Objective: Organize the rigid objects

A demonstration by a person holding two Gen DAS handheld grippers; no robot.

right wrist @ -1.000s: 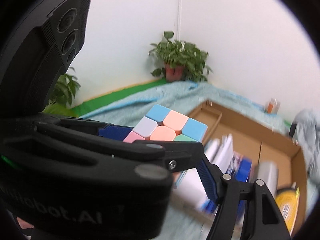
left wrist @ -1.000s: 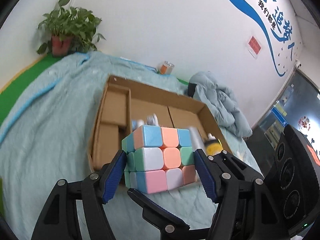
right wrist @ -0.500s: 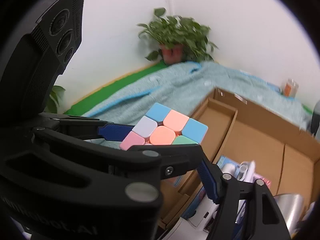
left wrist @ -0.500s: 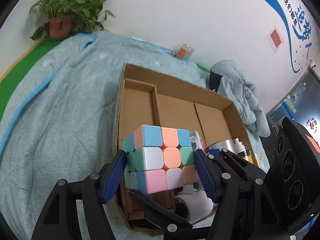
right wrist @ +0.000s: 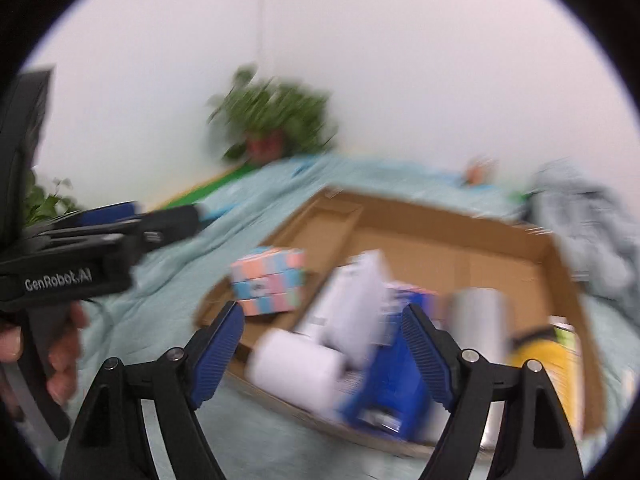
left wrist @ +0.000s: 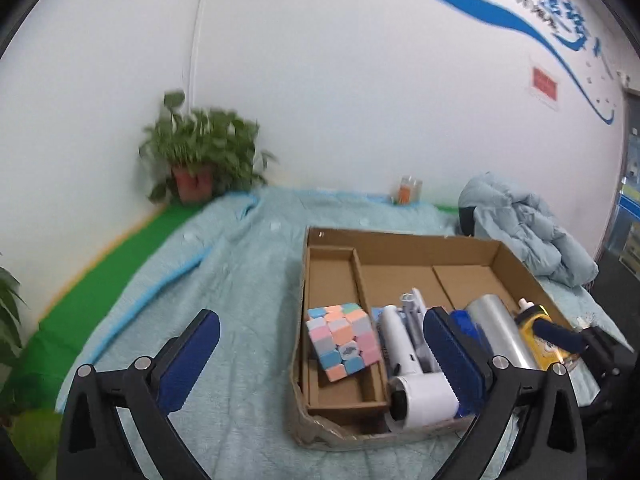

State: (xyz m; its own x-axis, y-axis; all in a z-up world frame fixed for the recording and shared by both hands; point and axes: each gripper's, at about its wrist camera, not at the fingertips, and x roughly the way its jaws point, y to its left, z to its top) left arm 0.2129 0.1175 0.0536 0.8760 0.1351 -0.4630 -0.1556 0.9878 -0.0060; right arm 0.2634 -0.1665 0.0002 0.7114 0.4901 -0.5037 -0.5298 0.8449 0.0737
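Pastel puzzle cube (left wrist: 344, 340) now lying tilted in the narrow left compartment of the cardboard box (left wrist: 400, 240), free of both tools. Left gripper (left wrist: 320, 344) spread wide, jaws just opened, nothing between the pads. Right gripper (right wrist: 324, 344) also spread, jaws just opened, empty. Beside the cube, in the next compartment: white cylinder (left wrist: 424, 396), silver can (left wrist: 496, 328), yellow bottle (left wrist: 540, 340). Box resting on light-blue blanket (left wrist: 224, 280).

looks like an office or demo room: white wall with blue painted swoosh and lettering (left wrist: 520, 12), potted green plant (left wrist: 200, 160), glass door (left wrist: 630, 200).
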